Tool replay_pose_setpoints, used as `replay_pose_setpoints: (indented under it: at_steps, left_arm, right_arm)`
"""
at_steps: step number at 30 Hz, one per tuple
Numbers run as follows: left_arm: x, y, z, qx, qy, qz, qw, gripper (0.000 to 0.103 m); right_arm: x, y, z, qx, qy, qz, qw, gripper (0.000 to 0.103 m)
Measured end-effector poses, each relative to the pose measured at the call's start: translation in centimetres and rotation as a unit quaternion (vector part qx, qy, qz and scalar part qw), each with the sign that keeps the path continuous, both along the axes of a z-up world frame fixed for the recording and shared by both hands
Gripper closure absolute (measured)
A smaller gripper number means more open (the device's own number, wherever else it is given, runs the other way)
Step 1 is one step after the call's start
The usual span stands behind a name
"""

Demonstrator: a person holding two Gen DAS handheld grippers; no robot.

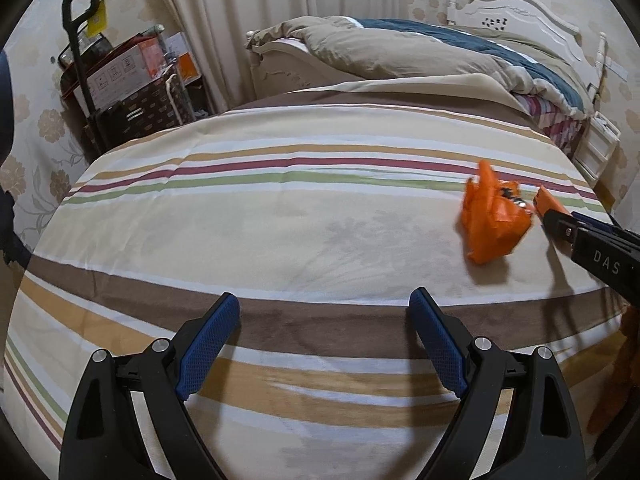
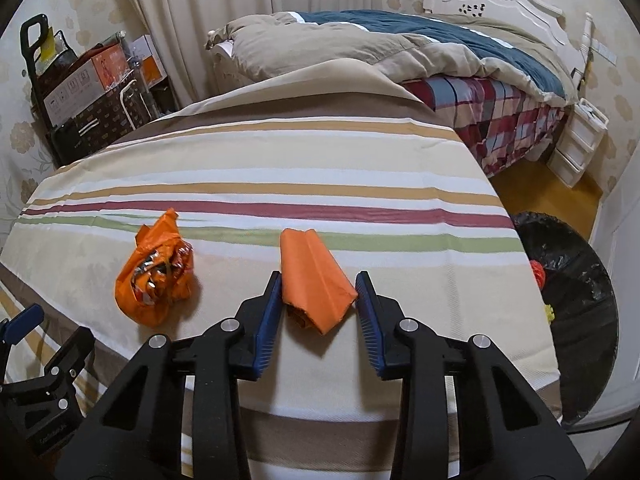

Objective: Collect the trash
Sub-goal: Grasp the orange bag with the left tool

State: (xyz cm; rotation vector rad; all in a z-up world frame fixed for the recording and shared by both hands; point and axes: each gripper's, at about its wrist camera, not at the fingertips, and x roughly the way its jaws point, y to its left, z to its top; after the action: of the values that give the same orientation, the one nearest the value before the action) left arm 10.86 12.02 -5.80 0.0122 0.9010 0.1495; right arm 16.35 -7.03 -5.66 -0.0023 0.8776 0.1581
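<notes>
Currently the pick step: right gripper (image 2: pixel 318 288) sits over the folded orange paper-like packet (image 2: pixel 314 278) on the striped cloth-covered table (image 2: pixel 280 160), blue pads on either side of its near end. Left pad touches the packet edge; right pad looks just beside it, contact unclear, so I can't tell whether it's actually clamped. No lift visible; the packet lies on the cloth. Second trash item, a crumpled orange plastic bag with shiny wrappers inside (image 2: pixel 156 276), lies further left on the same cloth, apart from the packet. Left gripper (image 1: pixel 324 316) hovers over bare cloth, jaws wide apart, nothing between them. Black-lined round trash bin (image 2: pixel 572 308) stands on the floor just off the table's right edge, some trash already inside.

Next, by my judgement: finish the squeeze, lift the packet, carry it right over the bin rim, release. Then the bag. Risk: thin packet slipping from the pad tips.
</notes>
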Motion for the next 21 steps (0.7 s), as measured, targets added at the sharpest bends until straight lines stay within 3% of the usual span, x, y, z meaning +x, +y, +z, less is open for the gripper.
replay_pose_setpoints:
  at_steps: [15,21]
  left_arm:
    - [1.0,-6.1,0.4,-0.005,-0.018,-0.070,0.9974,0.017]
    - [2.2,-7.5,0.3,-0.001,-0.017,-0.077,0.9969,0.017]
  right_arm:
    - [-1.9,-4.3,0.0,-0.002,-0.002,-0.025,1.000,0.068]
    - [-1.9,-5.0,0.0,0.007,-0.002,-0.025,1.000,0.068]
